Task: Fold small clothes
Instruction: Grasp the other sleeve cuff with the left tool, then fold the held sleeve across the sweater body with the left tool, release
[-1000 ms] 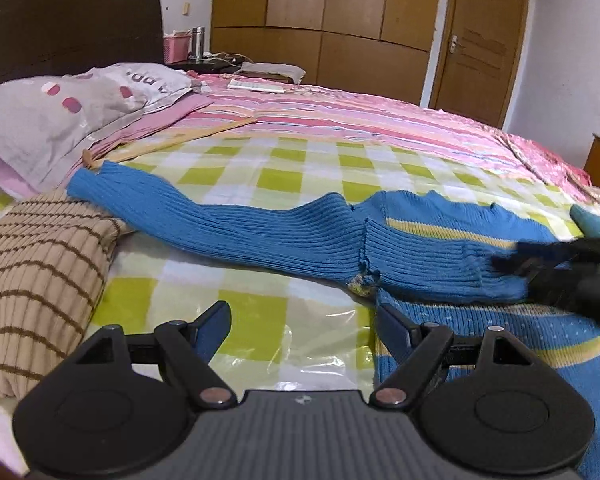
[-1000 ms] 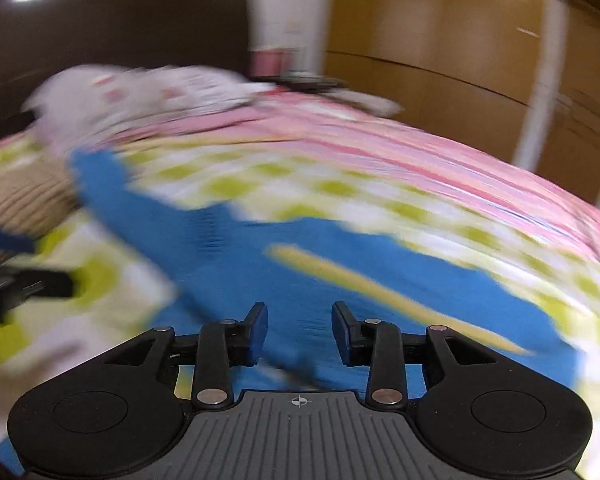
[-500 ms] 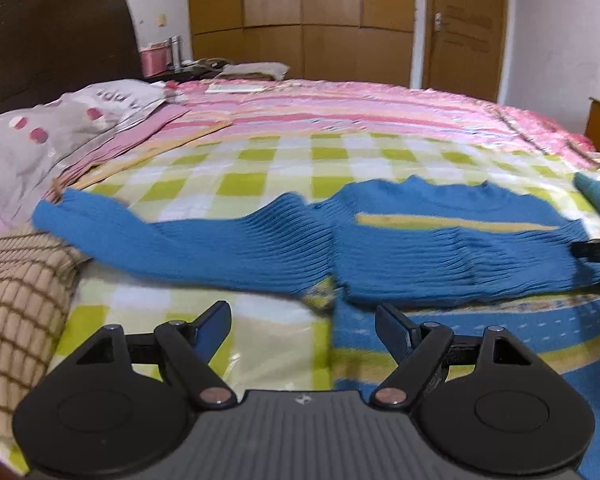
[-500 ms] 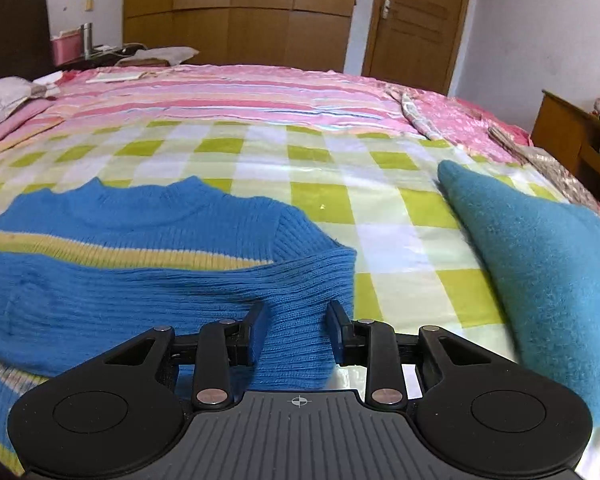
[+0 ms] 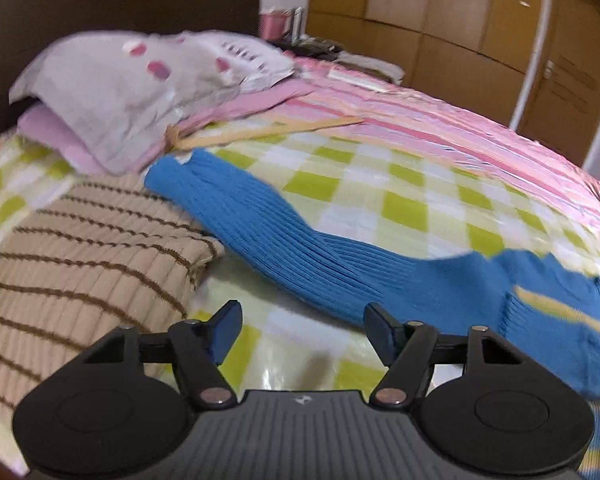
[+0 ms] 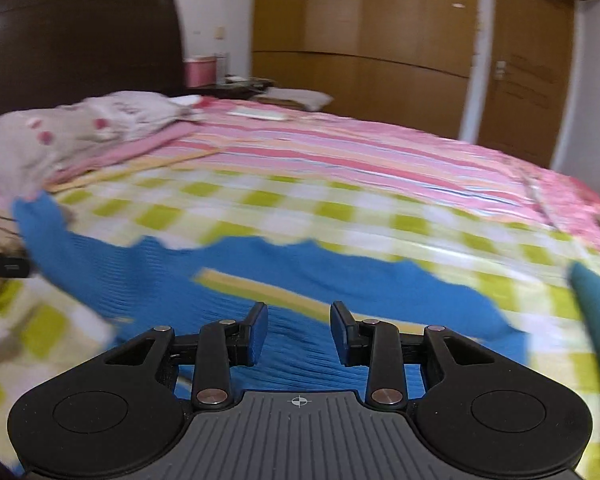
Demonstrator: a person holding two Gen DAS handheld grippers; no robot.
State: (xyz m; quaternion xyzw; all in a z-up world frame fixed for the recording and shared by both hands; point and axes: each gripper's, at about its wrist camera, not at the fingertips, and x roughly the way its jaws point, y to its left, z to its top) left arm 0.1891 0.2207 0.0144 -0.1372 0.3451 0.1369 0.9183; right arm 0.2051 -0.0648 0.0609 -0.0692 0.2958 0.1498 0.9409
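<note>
A bedroom, its bed (image 5: 400,200) under a checked cover. One blue sweater (image 6: 284,280) lies spread across the bed's near edge, one sleeve (image 5: 260,232) reaching toward the headboard corner, beside one striped beige garment (image 5: 84,256). Both tools, left tool (image 5: 300,328) and right tool (image 6: 299,332), hang released and empty; judging by this, the sleeve fold comes next, calling for a grasp at its cuff

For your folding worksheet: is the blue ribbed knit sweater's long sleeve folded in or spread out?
Spread out: the blue ribbed knit sweater's sleeve stretches straight across the checked bedspread toward the pillow.

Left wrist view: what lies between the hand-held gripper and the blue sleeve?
Only bare checked bedsheet lies between the open left hand-held gripper and the blue sleeve, in the left wrist view.
</note>
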